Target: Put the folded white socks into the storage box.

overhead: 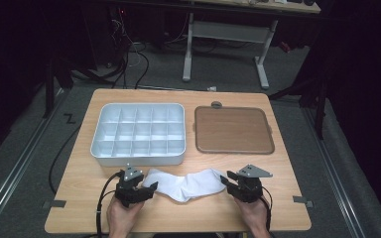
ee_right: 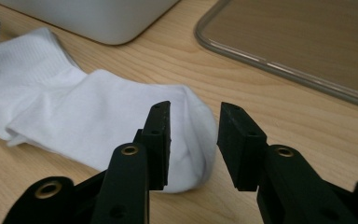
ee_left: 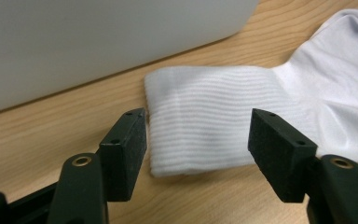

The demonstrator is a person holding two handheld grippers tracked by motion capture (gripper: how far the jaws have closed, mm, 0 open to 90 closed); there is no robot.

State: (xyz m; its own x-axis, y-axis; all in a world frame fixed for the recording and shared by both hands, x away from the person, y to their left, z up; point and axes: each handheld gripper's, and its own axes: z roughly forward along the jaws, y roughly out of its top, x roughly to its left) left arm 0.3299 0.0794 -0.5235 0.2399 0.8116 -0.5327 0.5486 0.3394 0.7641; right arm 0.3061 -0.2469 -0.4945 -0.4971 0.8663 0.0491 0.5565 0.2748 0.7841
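1. At the near left of the light wooden table (overhead: 79, 198), a person's left hand (overhead: 121, 215) holds the black two-jaw left gripper (overhead: 151, 187), its jaws spread wide on either side of the sock's ribbed cuff, pads clear of the fabric.
2. Far left of centre sits a pale grey plastic organiser tray (overhead: 138, 158) divided into many small square compartments, its near wall just beyond the cuff.
3. A white ankle sock (overhead: 188, 183) lies flat along the near edge of the table between the two grippers, cuff to the left, toe to the right, its middle slightly bunched.
4. Far right of centre rests a flat brown tray with a rounded metal rim (overhead: 233, 130), well apart from the sock.
5. At the near right, the right hand (overhead: 253, 218) holds the black right gripper (overhead: 224, 179), its jaws parted narrowly at the sock's toe end, with a gap showing between pad and cloth; nothing is gripped.
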